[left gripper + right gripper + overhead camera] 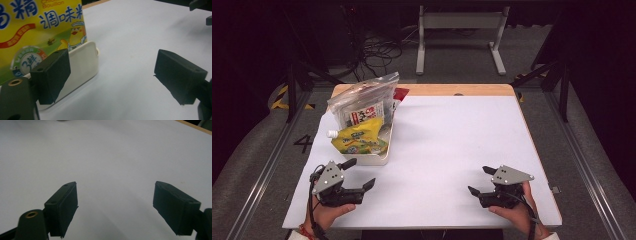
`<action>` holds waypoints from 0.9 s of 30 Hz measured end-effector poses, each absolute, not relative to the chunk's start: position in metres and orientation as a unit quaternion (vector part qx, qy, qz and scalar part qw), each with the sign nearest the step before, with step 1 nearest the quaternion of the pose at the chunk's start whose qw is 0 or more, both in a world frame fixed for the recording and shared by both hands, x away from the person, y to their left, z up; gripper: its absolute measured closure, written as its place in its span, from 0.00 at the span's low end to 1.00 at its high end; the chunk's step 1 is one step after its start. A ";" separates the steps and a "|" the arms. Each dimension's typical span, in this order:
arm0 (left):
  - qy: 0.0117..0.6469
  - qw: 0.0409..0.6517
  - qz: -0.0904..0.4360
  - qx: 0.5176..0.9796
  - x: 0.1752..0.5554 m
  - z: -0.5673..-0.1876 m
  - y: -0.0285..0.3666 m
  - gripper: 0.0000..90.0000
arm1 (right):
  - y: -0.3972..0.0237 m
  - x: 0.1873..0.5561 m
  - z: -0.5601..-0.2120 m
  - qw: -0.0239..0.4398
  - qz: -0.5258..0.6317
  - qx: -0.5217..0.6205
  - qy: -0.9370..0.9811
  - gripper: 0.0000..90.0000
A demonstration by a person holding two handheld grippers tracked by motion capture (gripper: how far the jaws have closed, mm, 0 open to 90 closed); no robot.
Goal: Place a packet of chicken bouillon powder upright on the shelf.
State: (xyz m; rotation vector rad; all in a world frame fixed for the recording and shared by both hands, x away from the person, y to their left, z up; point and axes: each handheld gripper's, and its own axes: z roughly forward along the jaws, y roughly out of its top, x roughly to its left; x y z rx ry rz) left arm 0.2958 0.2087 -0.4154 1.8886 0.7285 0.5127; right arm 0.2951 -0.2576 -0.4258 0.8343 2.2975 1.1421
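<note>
A cream tray (381,156) stands at the table's left and holds a yellow spouted pouch (361,137) and, behind it, clear bags of packets (362,102). My left gripper (360,173) is open near the table's front left, its far jaw just short of the tray's near corner. In the left gripper view the tray's wall (83,66) and the yellow pouch (37,30) sit just beyond the left jaw, with nothing between the jaws. My right gripper (480,180) is open at the front right over bare white table (107,157), holding nothing.
A red packet (401,93) lies behind the tray. The white table top (452,140) has a wooden strip (452,90) along its far edge. Beyond it stand a white frame (459,35) and cables on the floor. The right gripper's jaws (200,10) show at the left gripper view's top right.
</note>
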 end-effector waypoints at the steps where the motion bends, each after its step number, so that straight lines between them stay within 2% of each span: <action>1: 0.300 0.503 0.211 0.782 0.295 -0.416 0.207 0.18 | -0.258 0.295 -0.426 0.221 0.413 0.301 0.831 0.23; 15: 0.263 0.479 0.167 0.821 0.296 -0.433 0.174 0.14 | -0.272 0.290 -0.428 0.239 0.394 0.308 0.832 0.20; 21: 0.245 0.458 0.163 0.839 0.299 -0.441 0.162 0.12 | -0.283 0.285 -0.432 0.257 0.378 0.310 0.834 0.15; 27: 0.243 0.454 0.169 0.840 0.301 -0.444 0.160 0.10 | -0.293 0.280 -0.437 0.254 0.379 0.314 0.833 0.12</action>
